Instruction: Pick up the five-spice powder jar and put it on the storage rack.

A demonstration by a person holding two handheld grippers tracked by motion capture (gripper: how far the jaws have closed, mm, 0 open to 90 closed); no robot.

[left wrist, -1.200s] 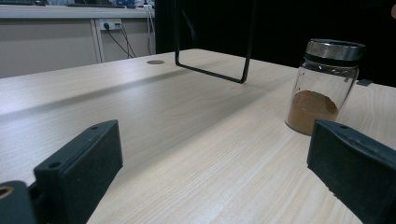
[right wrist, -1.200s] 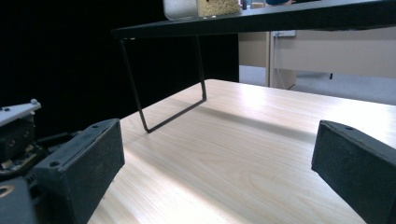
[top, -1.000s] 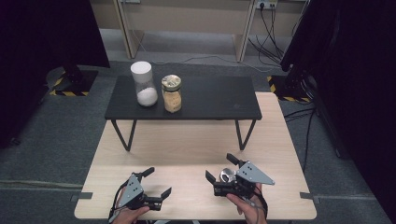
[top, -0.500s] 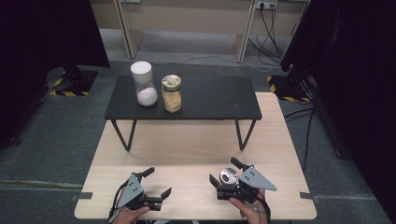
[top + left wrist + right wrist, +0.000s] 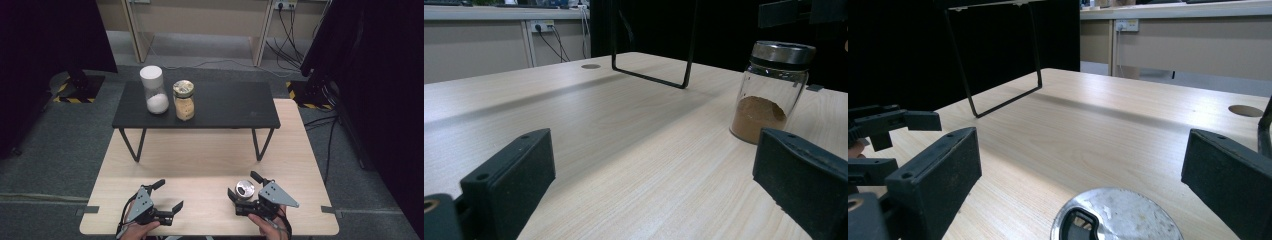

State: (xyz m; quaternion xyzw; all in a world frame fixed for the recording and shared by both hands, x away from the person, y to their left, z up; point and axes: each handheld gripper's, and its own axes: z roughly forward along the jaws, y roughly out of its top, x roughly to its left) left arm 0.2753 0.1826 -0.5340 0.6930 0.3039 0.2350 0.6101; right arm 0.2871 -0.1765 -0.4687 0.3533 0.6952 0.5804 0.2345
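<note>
On a pale wooden table point(image 5: 200, 160), the right gripper point(image 5: 246, 186) stands with its jaws spread wide around a small glass jar point(image 5: 245, 189) of brown powder; the jar's metal lid point(image 5: 1118, 215) sits between the two fingers point(image 5: 933, 180), and no contact with either is visible. The left gripper point(image 5: 169, 195), also wide open, holds nothing, with the same jar point(image 5: 774, 90) standing ahead, just beyond its right-hand finger point(image 5: 804, 175).

The high view looks forward and down on the wooden table point(image 5: 200, 150) from above the person's side. Each gripper view sits low, close to the tabletop, looking along it. Both gripper views share the small jar point(image 5: 774, 92), probably the same one, seen very near.
</note>
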